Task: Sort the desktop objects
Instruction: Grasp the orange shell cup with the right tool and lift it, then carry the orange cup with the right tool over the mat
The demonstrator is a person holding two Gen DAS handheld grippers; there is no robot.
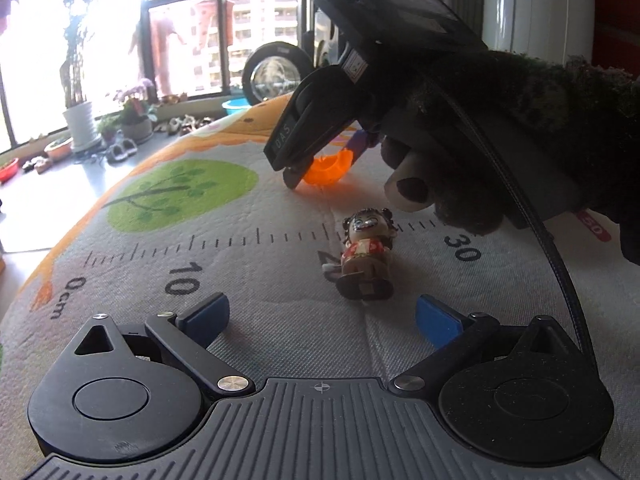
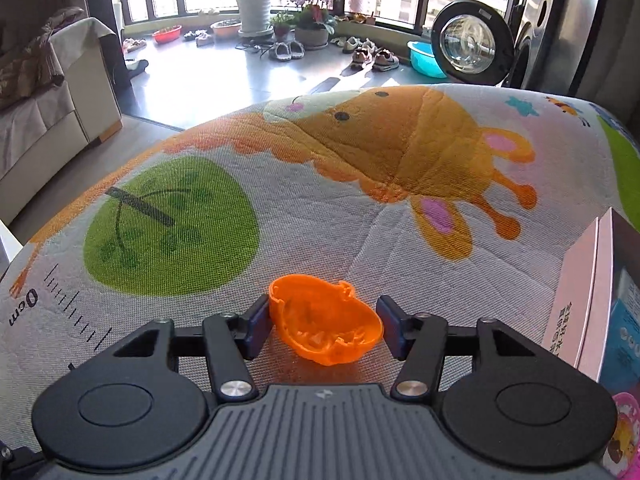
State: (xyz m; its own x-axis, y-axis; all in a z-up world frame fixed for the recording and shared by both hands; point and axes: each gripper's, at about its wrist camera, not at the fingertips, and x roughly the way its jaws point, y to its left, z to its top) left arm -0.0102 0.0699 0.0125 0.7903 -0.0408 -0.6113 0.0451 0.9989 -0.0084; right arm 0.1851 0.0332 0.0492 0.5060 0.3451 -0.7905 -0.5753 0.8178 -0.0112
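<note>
The right hand-held gripper (image 2: 323, 328) stands narrowed around the translucent orange plastic shell (image 2: 324, 326), mid-tabletop (image 2: 360, 232); squeezed unevenly, that thin curved shell could squirt out. The left hand-held gripper (image 1: 318, 320) gapes wide before the small lying doll figurine (image 1: 366, 256).

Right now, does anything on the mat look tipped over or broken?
The small doll figure lies on its back instead of standing. The orange shell between the right tool's fingers has a jagged, uneven rim; real damage is unclear.

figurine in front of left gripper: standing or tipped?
Tipped. The figurine lies on its back on the mat, feet toward the camera, face up.
</note>
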